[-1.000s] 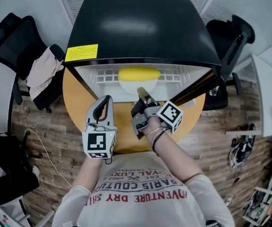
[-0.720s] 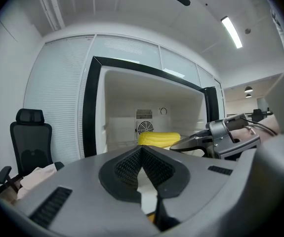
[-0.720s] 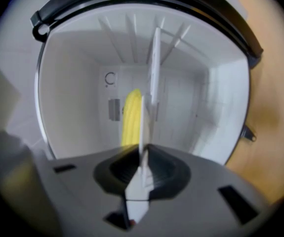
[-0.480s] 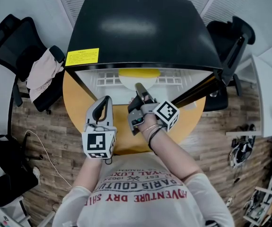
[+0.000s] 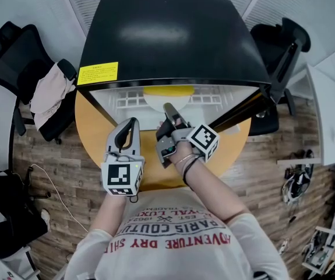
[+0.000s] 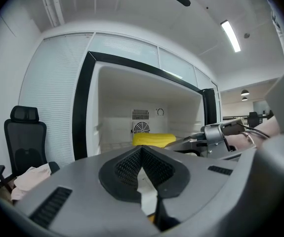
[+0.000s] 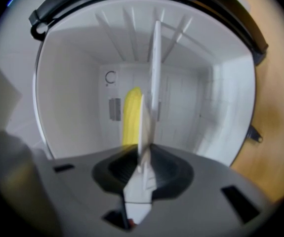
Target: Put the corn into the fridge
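Observation:
The yellow corn (image 5: 168, 90) lies on a white plate (image 5: 167, 102) on the shelf inside the open black fridge (image 5: 167, 34). My right gripper (image 5: 168, 108) reaches into the fridge's mouth, shut on the plate's near rim. In the right gripper view the plate (image 7: 154, 73) runs edge-on out of the right gripper (image 7: 142, 157), with the corn (image 7: 131, 116) beside it against the white back wall. My left gripper (image 5: 133, 122) is shut and holds nothing, hovering over the table left of the right one. In the left gripper view, past the left gripper (image 6: 142, 149), the corn (image 6: 152, 139) shows deep inside.
The fridge stands on a round wooden table (image 5: 94, 127). Its open door (image 5: 243, 109) swings out at the right. A black chair with a pale cloth (image 5: 48, 92) stands at the left, another black chair (image 5: 284, 39) at the right. White partitions stand behind.
My right gripper has moved forward and a little left, carrying the plate and corn deeper into the fridge. The left gripper has stayed where it was.

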Motion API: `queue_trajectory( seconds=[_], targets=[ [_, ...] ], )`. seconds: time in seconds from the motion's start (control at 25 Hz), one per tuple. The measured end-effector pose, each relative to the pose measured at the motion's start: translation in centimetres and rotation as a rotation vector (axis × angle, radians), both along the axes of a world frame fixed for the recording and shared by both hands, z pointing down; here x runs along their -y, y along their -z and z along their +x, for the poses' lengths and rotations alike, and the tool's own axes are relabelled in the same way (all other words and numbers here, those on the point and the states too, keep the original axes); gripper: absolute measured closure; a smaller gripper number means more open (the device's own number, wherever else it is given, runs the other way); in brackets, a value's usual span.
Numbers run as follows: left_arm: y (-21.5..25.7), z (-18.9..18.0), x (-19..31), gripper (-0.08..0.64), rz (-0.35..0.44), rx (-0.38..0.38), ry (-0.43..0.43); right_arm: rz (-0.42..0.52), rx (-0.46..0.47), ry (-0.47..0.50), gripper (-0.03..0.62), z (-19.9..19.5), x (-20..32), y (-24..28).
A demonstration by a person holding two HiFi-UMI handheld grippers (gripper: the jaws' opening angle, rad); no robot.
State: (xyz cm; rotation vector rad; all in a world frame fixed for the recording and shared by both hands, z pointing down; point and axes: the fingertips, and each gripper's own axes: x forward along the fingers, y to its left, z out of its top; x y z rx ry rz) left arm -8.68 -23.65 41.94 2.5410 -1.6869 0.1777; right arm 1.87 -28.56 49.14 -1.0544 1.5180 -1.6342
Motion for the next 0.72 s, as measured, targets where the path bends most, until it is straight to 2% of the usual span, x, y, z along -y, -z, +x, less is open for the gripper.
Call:
queue_trajectory(
  seconds=[0.32,0.48,0.56,0.64,0.72],
  targets=[
    [0.4,0.7,-0.6,0.535,0.010,0.006,-0.017,0.017,0.015,0.026,0.466,0.2,-2.2,0.9],
    [0.5,0.9,-1.4,0.535,0.012,0.002,-0.021,0.042,0.021,0.058,0.481,0.1,-4.5,1.2],
    [0.4,1.0,-1.8,0.535,0.009,0.000,-0.022,0.057,-0.016,0.080,0.550,0.2,-5.6,0.8],
    [0.2,1.2,-2.4,0.535,0.006,0.000,-0.025,0.086,-0.099,0.097,0.557,0.6,-6.6,0.7],
    [0.1,1.4,-2.9,0.535,0.003,-0.001,-0.030,0.121,-0.223,0.113,0.558,1.1,-7.3,0.6]
  ],
)
